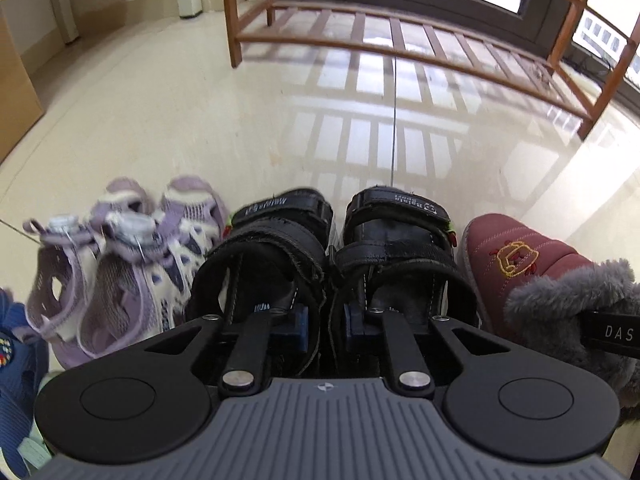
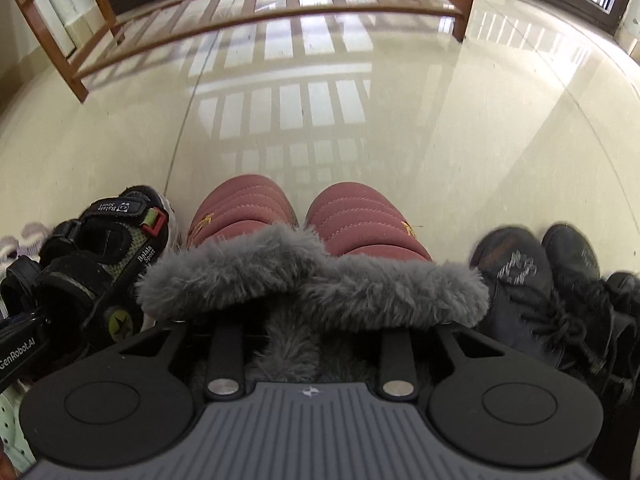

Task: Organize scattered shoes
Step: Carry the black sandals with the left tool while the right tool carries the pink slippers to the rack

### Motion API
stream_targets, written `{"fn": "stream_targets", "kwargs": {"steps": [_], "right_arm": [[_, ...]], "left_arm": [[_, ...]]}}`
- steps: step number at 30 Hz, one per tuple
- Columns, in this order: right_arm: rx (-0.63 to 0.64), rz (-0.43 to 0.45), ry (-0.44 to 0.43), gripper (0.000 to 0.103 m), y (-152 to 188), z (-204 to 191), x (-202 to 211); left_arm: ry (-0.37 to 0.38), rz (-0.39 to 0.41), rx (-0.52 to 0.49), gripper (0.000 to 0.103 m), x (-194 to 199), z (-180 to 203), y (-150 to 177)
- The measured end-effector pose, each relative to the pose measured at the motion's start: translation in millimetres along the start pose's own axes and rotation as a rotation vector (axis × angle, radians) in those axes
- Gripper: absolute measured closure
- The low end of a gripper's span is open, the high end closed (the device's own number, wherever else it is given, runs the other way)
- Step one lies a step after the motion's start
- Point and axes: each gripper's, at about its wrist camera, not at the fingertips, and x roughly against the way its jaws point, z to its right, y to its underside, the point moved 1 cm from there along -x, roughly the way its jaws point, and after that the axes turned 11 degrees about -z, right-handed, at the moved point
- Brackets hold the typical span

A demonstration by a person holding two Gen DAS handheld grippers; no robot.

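Both pairs gripped, rack still bare

The left tongs [image 1: 326, 326] are clenched on the inner heel edges of the black sandals [image 1: 332, 248], pinching the two together; the right tongs [image 2: 310, 344] are buried in the grey fur cuffs of the red boots [image 2: 308, 240], seemingly clenched on them, though the pads are hidden. All shoes sit in a row on the floor [image 1: 200, 112], well apart from the wooden rack [image 1: 400, 36], whose slats hold nothing, so I judge the sorting barely begun. Only the left view shows the purple sandals [image 1: 120, 256] and a blue shoe [image 1: 16, 360]; only the right shows the black laced shoes [image 2: 556, 288].
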Motion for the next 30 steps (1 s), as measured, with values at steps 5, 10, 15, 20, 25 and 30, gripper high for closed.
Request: {"fn": "stream_targets", "kwargs": {"steps": [5, 10, 15, 20, 25, 30], "right_arm": [[-0.017, 0.036, 0.003, 0.069, -34, -6, 13], [-0.023, 0.069, -0.004, 0.069, -82, -11, 20], [-0.004, 0.094, -0.014, 0.069, -140, -19, 8], [0.029, 0.131, -0.03, 0.069, -206, -37, -14], [0.035, 0.164, -0.046, 0.069, -269, -66, -39], [0.042, 0.189, -0.037, 0.069, -316, -93, -55]], "left_arm": [[-0.016, 0.053, -0.019, 0.086, 9, 4, -29], [-0.016, 0.078, -0.032, 0.086, 2, 3, -71], [-0.024, 0.107, -0.04, 0.086, -17, 0, -123], [-0.023, 0.136, -0.029, 0.086, -42, -5, -171], [-0.026, 0.176, 0.003, 0.086, -67, -10, -234], [-0.032, 0.199, -0.003, 0.086, -85, -8, -281]]}}
